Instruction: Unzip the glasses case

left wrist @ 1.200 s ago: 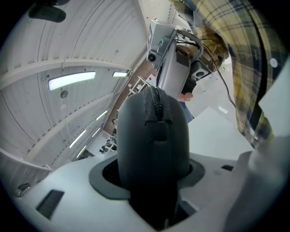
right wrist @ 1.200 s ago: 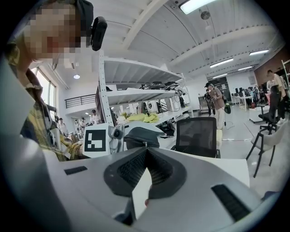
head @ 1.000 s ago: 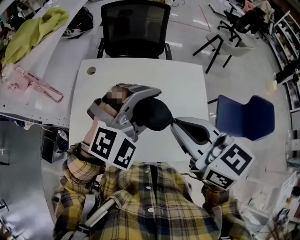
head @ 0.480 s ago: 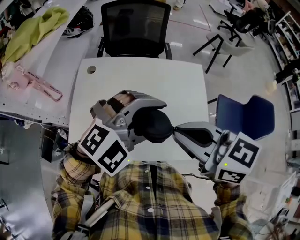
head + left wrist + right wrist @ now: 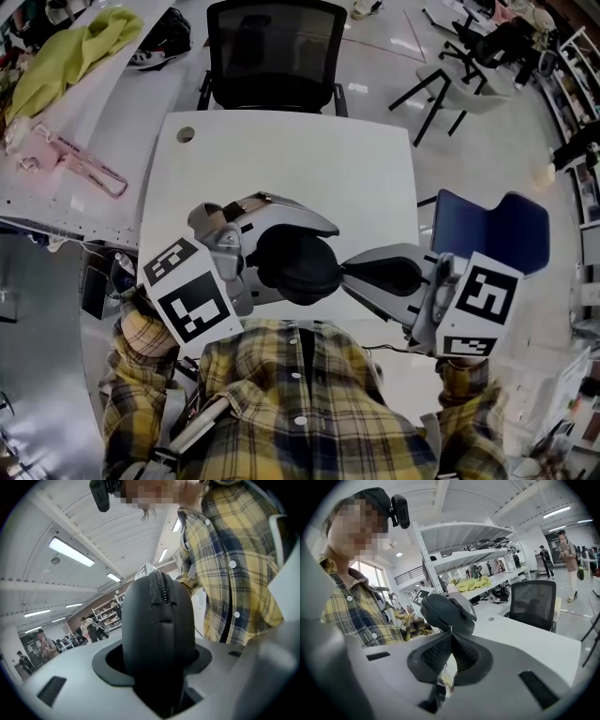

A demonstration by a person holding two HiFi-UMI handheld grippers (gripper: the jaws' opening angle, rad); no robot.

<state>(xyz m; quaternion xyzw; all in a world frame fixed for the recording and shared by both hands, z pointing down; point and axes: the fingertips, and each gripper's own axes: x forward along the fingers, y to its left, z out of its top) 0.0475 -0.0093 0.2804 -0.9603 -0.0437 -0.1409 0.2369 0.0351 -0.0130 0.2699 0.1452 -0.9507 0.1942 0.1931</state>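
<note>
Matt black, smooth hard shell on the glasses case (image 5: pixel 158 620), with a fine toothed zipper (image 5: pixel 161 585) along its ridge. Smooth grey plastic, faintly shiny, on the left gripper (image 5: pixel 157 663) and the right gripper (image 5: pixel 451 637); black ribbed pads (image 5: pixel 433 656) inside the right one. White, smooth, slightly glossy desk (image 5: pixel 281 159). Soft checked cloth shirt (image 5: pixel 309 403).

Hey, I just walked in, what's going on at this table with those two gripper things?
A person in a plaid shirt at a white table holds a gripper in each hand. The left gripper clamps a black glasses case above the table, with its zipper facing that gripper's camera. The right gripper has its jaws closed at the case's zip line, seemingly pinching the zipper pull. The stretch of zipper in the left gripper view looks closed, so the unzipping appears barely begun.
</note>
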